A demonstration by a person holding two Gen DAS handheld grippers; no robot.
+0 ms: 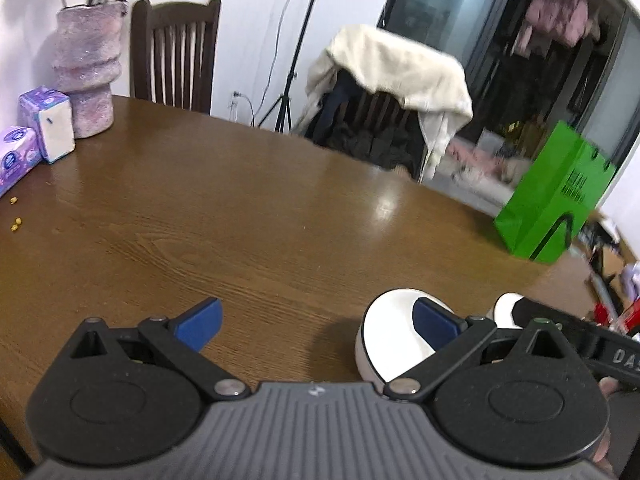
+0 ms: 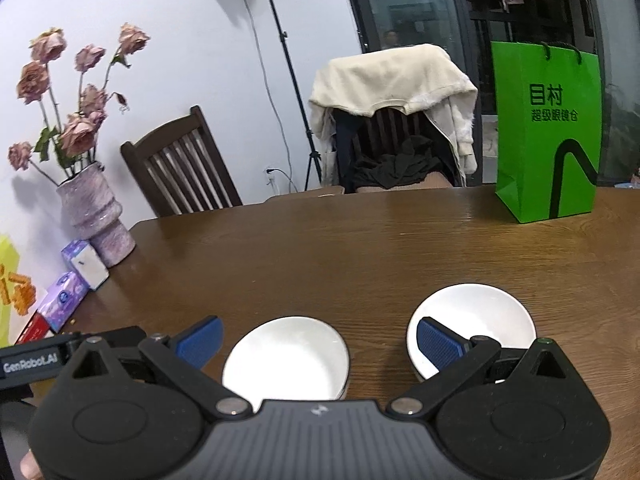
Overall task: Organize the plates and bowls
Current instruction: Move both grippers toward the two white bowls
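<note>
Bowls, two of them, sit apart on the surface [image 2: 360, 248]: left bowl [image 2: 286, 358], right bowl [image 2: 474, 320]. Nothing stacked yet. Right gripper [image 2: 318, 340] and left gripper [image 1: 316, 322] hover spread wide, empty.

The left gripper [image 1: 318, 326] hovered over the brown desk [image 1: 248, 216] with its jaws spread wide and nothing between them. A white bowl [image 1: 390, 338] sat behind its right blue pad, with a second bowl [image 1: 505, 310] just beyond. A green bag [image 1: 556, 196] stood at the far right; a pink vase [image 1: 86, 76] and tissue packs [image 1: 46, 126] at far left.
</note>
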